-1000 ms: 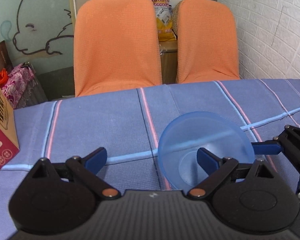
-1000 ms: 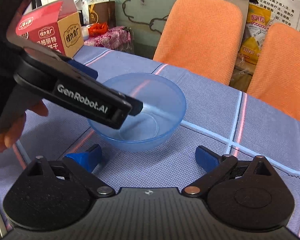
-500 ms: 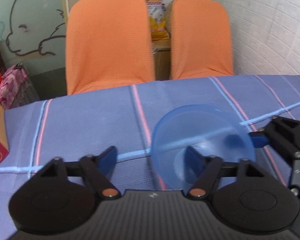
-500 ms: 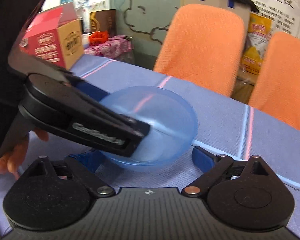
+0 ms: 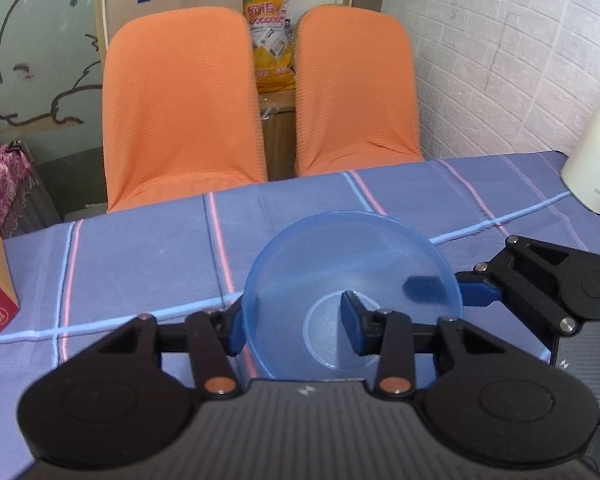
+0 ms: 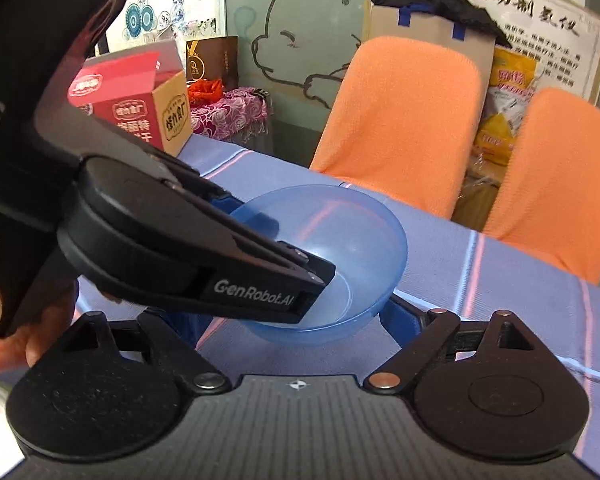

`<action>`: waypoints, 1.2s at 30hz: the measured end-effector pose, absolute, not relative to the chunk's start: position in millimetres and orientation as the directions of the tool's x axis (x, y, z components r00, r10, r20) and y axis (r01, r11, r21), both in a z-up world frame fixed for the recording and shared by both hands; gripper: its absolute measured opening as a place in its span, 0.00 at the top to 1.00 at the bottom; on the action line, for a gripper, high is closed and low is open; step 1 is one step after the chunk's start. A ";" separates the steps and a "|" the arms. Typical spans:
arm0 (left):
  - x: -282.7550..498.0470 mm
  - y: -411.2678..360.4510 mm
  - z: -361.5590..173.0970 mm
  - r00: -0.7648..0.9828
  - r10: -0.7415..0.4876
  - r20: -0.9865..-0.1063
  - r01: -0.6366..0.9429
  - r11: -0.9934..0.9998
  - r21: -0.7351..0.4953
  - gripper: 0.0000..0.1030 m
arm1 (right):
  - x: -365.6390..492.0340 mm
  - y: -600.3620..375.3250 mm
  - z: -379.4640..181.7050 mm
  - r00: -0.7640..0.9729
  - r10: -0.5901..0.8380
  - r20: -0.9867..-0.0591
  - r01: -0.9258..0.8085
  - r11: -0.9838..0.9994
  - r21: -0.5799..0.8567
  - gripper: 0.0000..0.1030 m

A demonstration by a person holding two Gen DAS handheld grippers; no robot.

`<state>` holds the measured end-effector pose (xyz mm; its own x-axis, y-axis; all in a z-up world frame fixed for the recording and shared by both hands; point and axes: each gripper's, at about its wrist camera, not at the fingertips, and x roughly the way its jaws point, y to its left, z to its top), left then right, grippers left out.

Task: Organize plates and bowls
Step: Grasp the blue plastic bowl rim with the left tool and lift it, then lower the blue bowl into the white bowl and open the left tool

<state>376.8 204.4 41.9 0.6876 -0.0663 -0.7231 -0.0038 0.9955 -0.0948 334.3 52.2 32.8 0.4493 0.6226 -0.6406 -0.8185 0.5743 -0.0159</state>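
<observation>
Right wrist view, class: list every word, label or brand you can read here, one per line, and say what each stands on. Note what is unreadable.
"GenRobot.AI": white print on the side of the left gripper, beside the blue bowl.
Chinese print on the red carton: too small to read surely.
Large Chinese characters on the wall poster: too blurred to quote; small lines below unreadable.
Yellow bag: print unreadable.
Gold emblem on the brown box: unreadable.

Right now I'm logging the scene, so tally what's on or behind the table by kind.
Translucent blue plastic bowl: 1
Orange fabric-covered chairs: 2
Red and tan cardboard box: 1
White jug: 1
Black two-finger grippers, left gripper, right gripper: 2
Total: 7
</observation>
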 end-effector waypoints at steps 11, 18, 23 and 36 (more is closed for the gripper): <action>297.3 105.8 64.4 0.661 -0.220 -0.718 0.140 0.975 -0.170 0.63 | 255.5 -34.9 64.5 0.483 0.543 -0.687 -0.751 0.660 -0.007 0.25; 239.1 37.8 65.1 0.640 -0.287 -0.712 0.254 0.954 -0.157 0.64 | 206.8 -86.6 63.5 0.521 0.480 -0.705 -0.693 0.721 -0.021 0.24; 211.9 8.0 57.6 0.624 -0.288 -0.726 0.288 0.949 -0.128 0.64 | 184.2 -112.2 49.6 0.521 0.479 -0.707 -0.673 0.740 0.005 0.24; 188.5 -0.3 41.4 0.600 -0.264 -0.755 0.289 0.952 -0.103 0.25 | 158.7 -159.4 26.0 0.555 0.532 -0.639 -0.640 0.764 0.080 0.24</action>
